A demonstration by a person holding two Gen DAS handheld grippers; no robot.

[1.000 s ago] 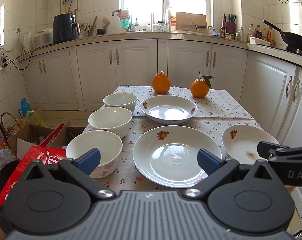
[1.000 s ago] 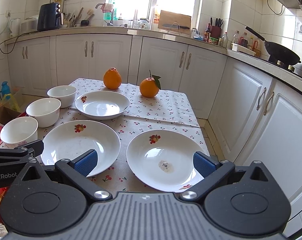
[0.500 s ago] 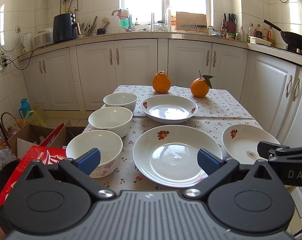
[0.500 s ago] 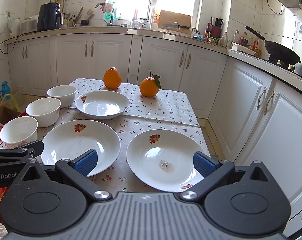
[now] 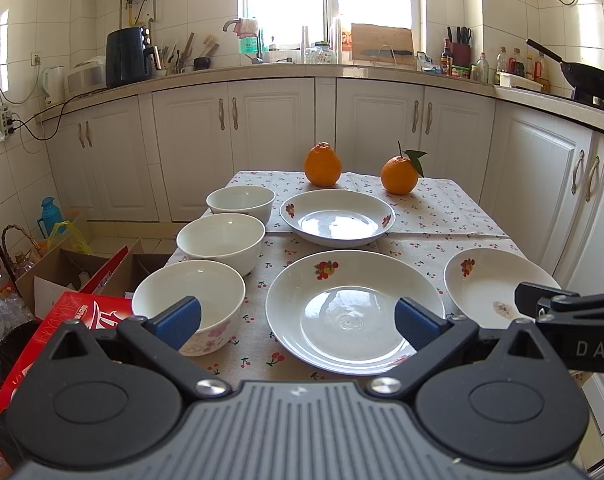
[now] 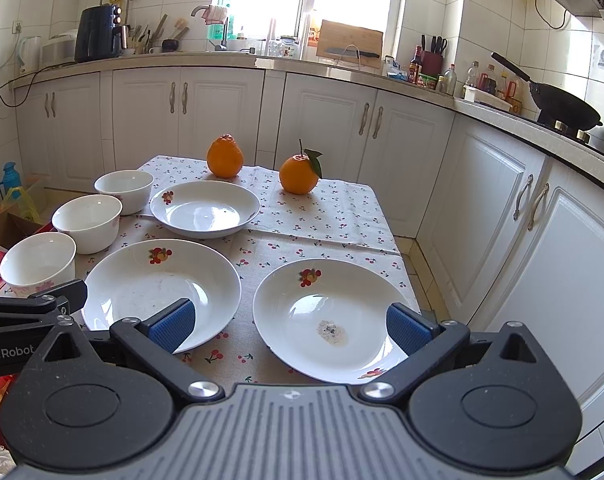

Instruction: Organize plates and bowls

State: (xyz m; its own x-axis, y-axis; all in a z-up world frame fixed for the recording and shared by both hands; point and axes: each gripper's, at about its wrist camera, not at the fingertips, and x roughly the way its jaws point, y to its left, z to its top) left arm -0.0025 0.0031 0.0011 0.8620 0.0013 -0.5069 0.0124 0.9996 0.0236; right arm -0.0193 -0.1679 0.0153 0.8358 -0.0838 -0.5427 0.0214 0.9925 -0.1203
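Room: kitchen, white cabinets (image 5: pixel 274 140) along back and right, window over counter, wok (image 6: pixel 561 104) on stove at right.
Surface: small table (image 6: pixel 341 208) with cherry-print cloth, all dishes on it.
Left gripper (image 5: pixel 298 318): fingers spread wide, holding nothing, touching nothing. Left pad (image 5: pixel 178 318) sits in front of near bowl, right pad (image 5: pixel 415 322) over near-left plate's right rim. Hovers at near table edge.
Right gripper (image 6: pixel 290 326): fingers spread wide, nothing between them but the view of the plate. Left pad (image 6: pixel 172 326) overlaps near-left plate rim in view, right pad (image 6: pixel 407 328) by near-right plate's right rim. Contact: cannot tell, looks clear.
Bowls: three in a column down left edge — near bowl (image 5: pixel 190 304), mid bowl (image 5: pixel 221 242), far bowl (image 5: pixel 241 204). Near and mid rims just beside each other.
Plates: near-left plate (image 5: pixel 353 312), near-right plate (image 6: pixel 329 320) with a dirty spot in its well, far plate (image 5: pixel 337 218) behind near-left.
Oranges: two at far edge, left orange (image 5: pixel 323 165), right orange (image 5: pixel 399 175) with leaf.
Edges: near-right plate lies close to right table edge; bowls close to left edge.
Room: bare cloth at far right, between right orange and near-right plate; small gap between the two near plates.
Floor left: red box (image 5: pixel 54 340), cardboard boxes (image 5: pixel 62 272).
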